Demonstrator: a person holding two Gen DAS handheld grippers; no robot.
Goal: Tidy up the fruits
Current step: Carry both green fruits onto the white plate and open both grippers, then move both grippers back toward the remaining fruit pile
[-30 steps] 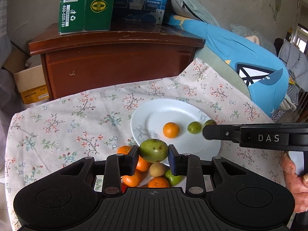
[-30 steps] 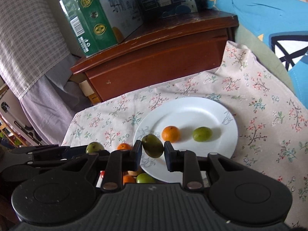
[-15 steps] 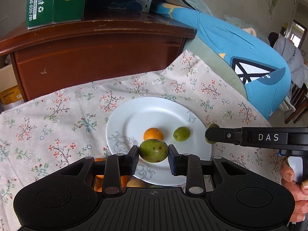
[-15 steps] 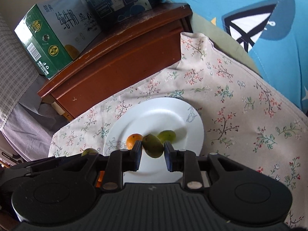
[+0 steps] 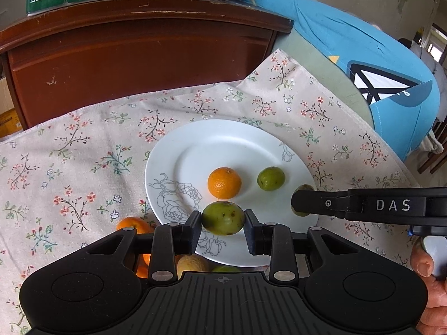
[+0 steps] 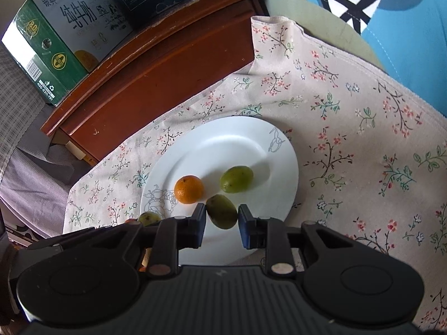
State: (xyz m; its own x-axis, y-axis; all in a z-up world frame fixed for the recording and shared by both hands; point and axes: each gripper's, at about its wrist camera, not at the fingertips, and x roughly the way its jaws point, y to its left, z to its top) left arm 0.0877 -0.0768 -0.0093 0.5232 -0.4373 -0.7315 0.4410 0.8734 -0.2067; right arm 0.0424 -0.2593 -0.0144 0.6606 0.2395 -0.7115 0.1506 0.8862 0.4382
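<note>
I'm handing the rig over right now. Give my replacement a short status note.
Left tongs: shut on a spotted green fruit, held over the white plate's near rim.
Right tongs: shut on a second green fruit, also over the plate.
Done: one orange and one green fruit lie on the plate.
Left: set both held fruits down, then fetch the loose fruit on the floral cloth beside the plate.
</note>
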